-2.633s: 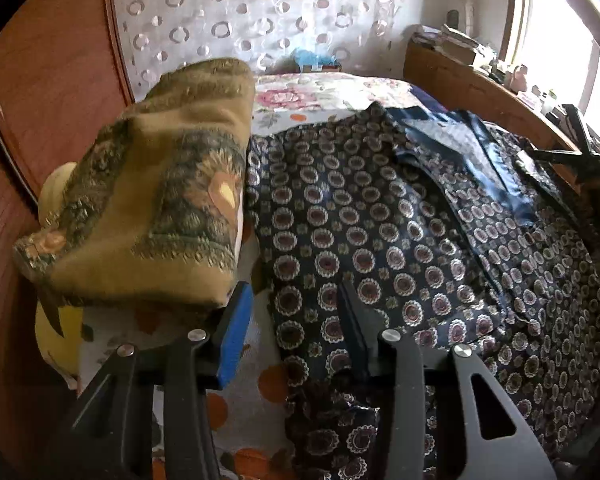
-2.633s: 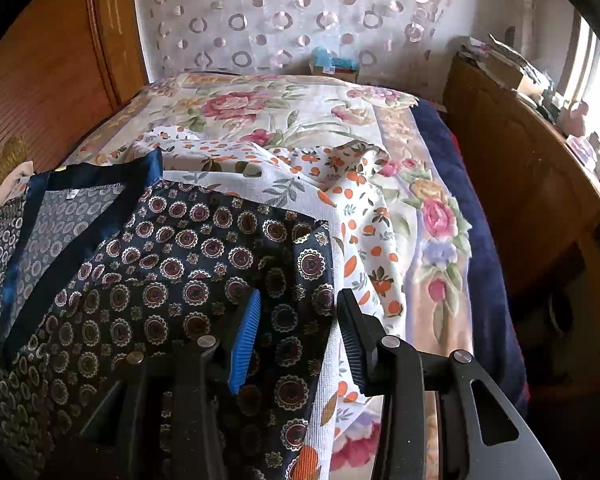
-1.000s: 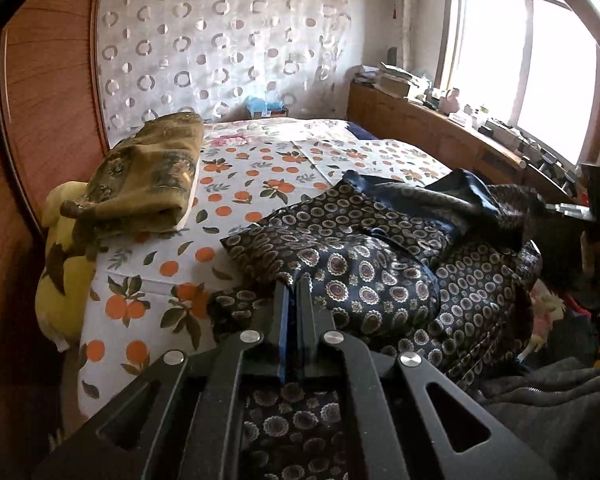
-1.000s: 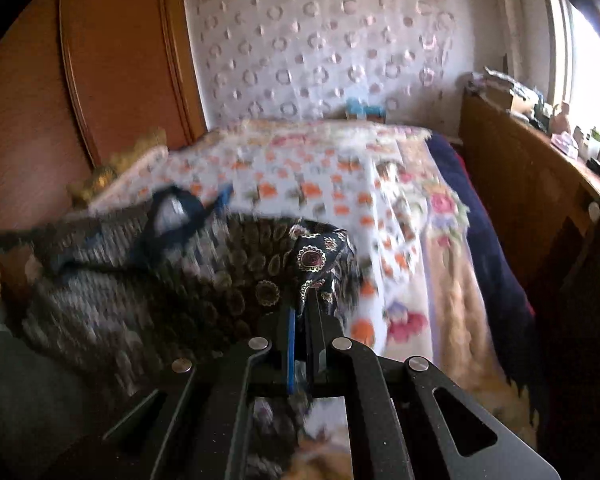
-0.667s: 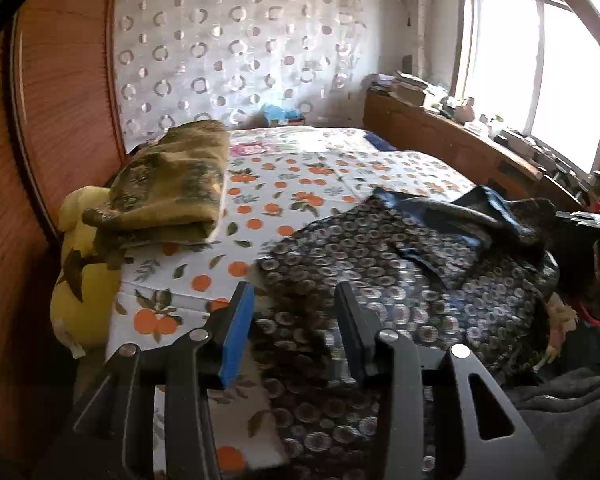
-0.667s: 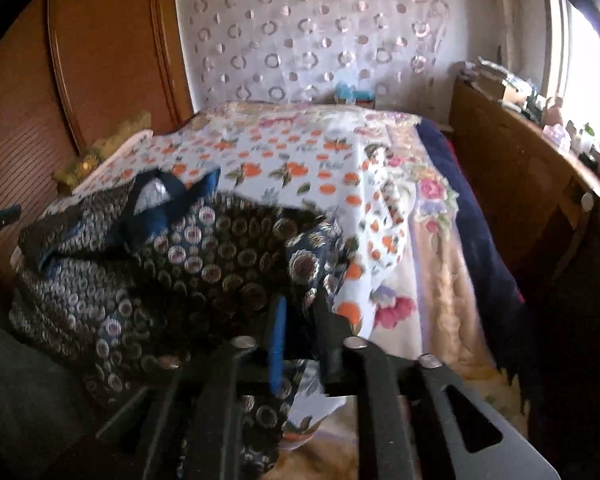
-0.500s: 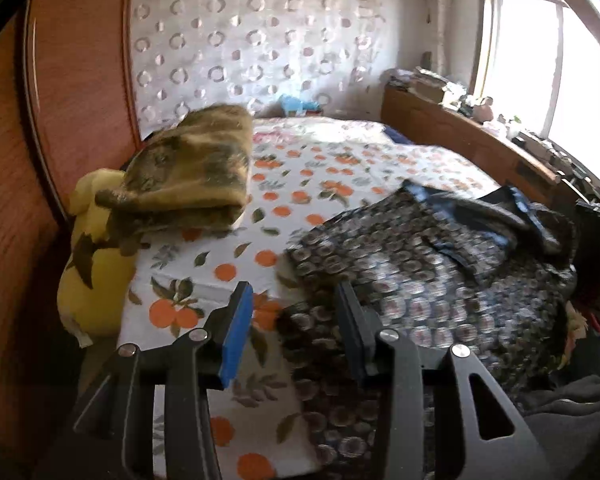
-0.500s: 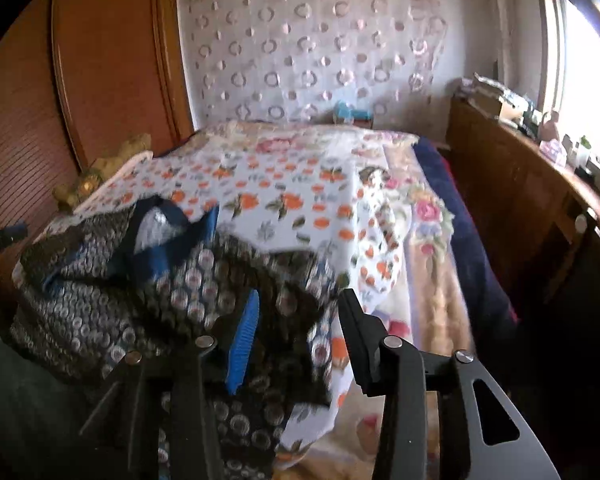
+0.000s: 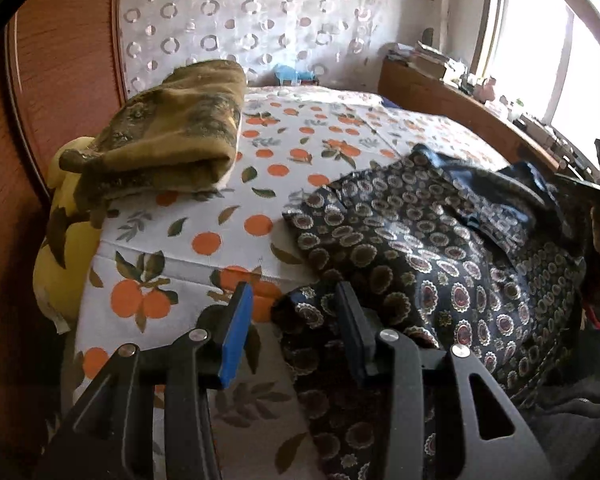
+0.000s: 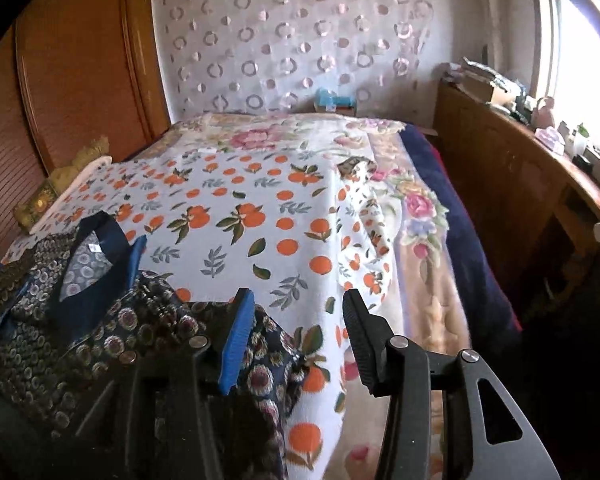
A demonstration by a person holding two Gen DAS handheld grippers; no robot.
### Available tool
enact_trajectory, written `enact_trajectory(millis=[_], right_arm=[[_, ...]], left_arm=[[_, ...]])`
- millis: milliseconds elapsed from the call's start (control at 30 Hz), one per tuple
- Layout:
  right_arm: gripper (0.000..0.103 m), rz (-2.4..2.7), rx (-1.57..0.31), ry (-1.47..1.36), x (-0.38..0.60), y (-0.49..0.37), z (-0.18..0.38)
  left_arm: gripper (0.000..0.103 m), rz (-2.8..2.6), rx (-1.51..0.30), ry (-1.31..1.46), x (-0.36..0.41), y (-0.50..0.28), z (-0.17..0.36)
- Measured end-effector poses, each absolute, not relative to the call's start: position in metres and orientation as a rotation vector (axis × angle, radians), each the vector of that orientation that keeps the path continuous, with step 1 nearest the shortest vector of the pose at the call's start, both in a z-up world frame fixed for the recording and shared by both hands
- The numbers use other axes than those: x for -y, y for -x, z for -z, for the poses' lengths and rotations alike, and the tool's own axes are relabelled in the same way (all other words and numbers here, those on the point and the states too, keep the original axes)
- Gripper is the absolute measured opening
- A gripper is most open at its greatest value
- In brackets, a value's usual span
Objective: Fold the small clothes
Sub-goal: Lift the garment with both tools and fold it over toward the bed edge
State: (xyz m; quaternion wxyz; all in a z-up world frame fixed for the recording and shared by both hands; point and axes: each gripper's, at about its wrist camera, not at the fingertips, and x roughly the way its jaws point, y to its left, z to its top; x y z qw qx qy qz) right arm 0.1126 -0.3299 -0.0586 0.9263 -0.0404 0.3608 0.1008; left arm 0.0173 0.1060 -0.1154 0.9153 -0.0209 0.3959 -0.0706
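A dark navy garment (image 9: 420, 248) with round medallion print and blue trim lies crumpled at the near edge of the bed. In the right wrist view the garment (image 10: 100, 320) fills the lower left, its blue neckline facing up. My left gripper (image 9: 294, 320) is open over the garment's near left corner; a fold of cloth lies between the jaws, untouched by the pads. My right gripper (image 10: 298, 332) hovers over the garment's right edge with its jaws opening. The cloth lies beneath and beside its blue pad (image 10: 236, 340), not pinched.
The bed has a white sheet with orange fruit print (image 9: 220, 216) over a floral blanket (image 10: 416, 208). A folded olive blanket (image 9: 172, 140) rests on a yellow cushion (image 9: 56, 256) by the wooden panel (image 9: 60, 60). A wooden cabinet (image 10: 520, 200) runs along the right.
Both grippers were shut on the garment's edges and have let go. The garment dropped onto the bed. The left gripper sank lower; the right one slid rightwards off the cloth.
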Motion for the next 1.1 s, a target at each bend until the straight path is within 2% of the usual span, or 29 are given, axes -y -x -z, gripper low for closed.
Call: enact_trajectory(millis=[167, 533, 633, 700, 733, 767, 833, 900, 1000, 1100], right_arm=[[0.049, -0.229, -0.79, 0.096, 0.328, -0.126, 0.067], [0.061, -0.241, -0.869, 0.125, 0.32, -0.136, 0.084], [0.061, -0.257, -0.896, 0.153, 0.315, -0.139, 0.086], [0.061, -0.271, -0.902, 0.154, 0.315, -0.14, 0.086], [0.06, -0.28, -0.904, 0.149, 0.315, -0.14, 0.085], [0.056, -0.287, -0.903, 0.149, 0.316, -0.14, 0.085], [0.03, -0.321, -0.897, 0.153, 0.315, -0.137, 0.083], [0.019, -0.358, -0.889, 0.149, 0.314, -0.132, 0.083], [0.01, -0.377, -0.853, 0.144, 0.315, -0.122, 0.08], [0.009, -0.348, -0.761, 0.15, 0.314, -0.111, 0.059]], left_arm=[[0.043, 0.143, -0.835, 0.058, -0.108, -0.018, 0.12], [0.043, 0.142, -0.833, 0.043, -0.107, -0.017, 0.12], [0.029, 0.159, -0.838, 0.035, -0.105, -0.016, 0.12], [0.025, 0.163, -0.84, 0.025, -0.103, -0.017, 0.12], [0.021, 0.17, -0.842, 0.025, -0.103, -0.018, 0.12], [0.013, 0.186, -0.845, 0.032, -0.102, -0.018, 0.12], [0.006, 0.225, -0.856, 0.035, -0.1, -0.018, 0.12], [0.005, 0.233, -0.854, -0.009, -0.094, -0.017, 0.119], [0.004, 0.247, -0.824, 0.0, -0.094, -0.016, 0.108], [0.004, 0.228, -0.743, 0.006, -0.099, -0.015, 0.084]])
